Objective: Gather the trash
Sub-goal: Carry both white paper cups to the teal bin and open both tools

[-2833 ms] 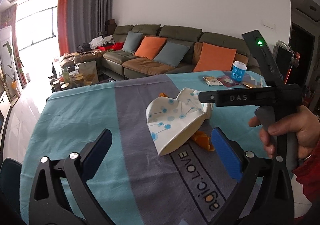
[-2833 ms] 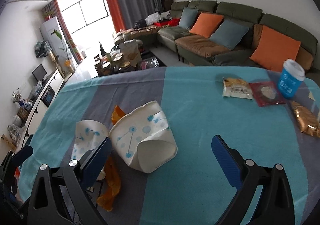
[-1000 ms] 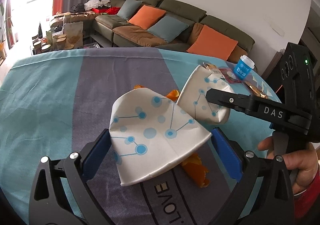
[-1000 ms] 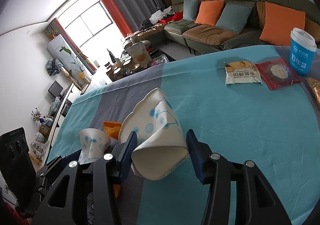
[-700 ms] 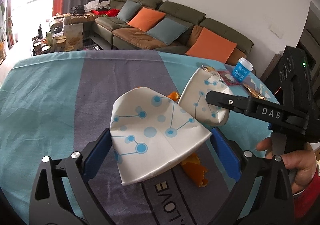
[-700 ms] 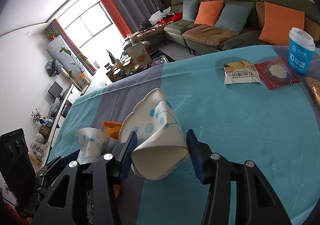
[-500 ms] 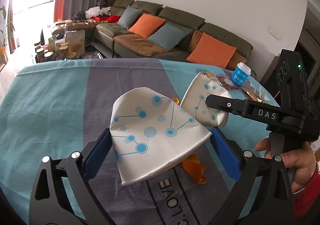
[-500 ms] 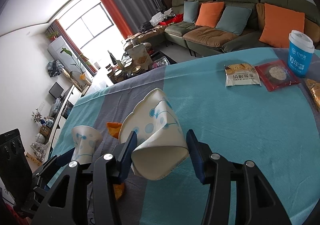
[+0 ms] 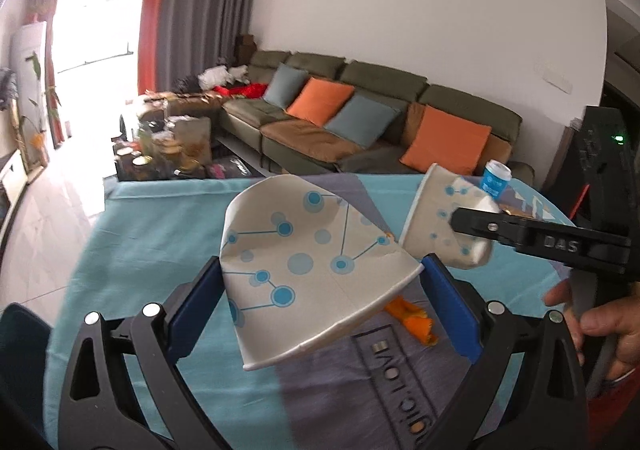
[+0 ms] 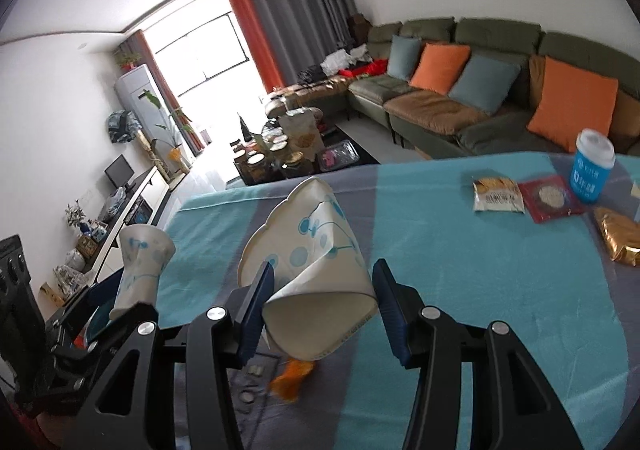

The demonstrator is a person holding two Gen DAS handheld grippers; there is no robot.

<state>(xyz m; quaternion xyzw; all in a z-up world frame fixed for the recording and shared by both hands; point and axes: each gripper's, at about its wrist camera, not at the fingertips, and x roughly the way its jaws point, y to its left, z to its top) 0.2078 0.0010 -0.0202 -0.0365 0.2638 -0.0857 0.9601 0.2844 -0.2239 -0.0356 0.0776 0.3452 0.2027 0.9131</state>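
Left tool (image 9: 320,298): clamped on crushed paper cup (image 9: 304,270), held above the desk (image 9: 160,234). Right tool (image 10: 320,306): clamped on second cup (image 10: 316,254), also clear of desk. Orange scrap (image 9: 412,316): lying on cloth beneath.

The table (image 10: 480,270) is being covered by a teal and grey cloth (image 10: 520,310). Orange scraps (image 9: 412,316), a blue cup (image 10: 592,170), a white packet (image 10: 498,196), a red packet (image 10: 552,200) and a gold wrapper (image 10: 616,236) are being carried on it.
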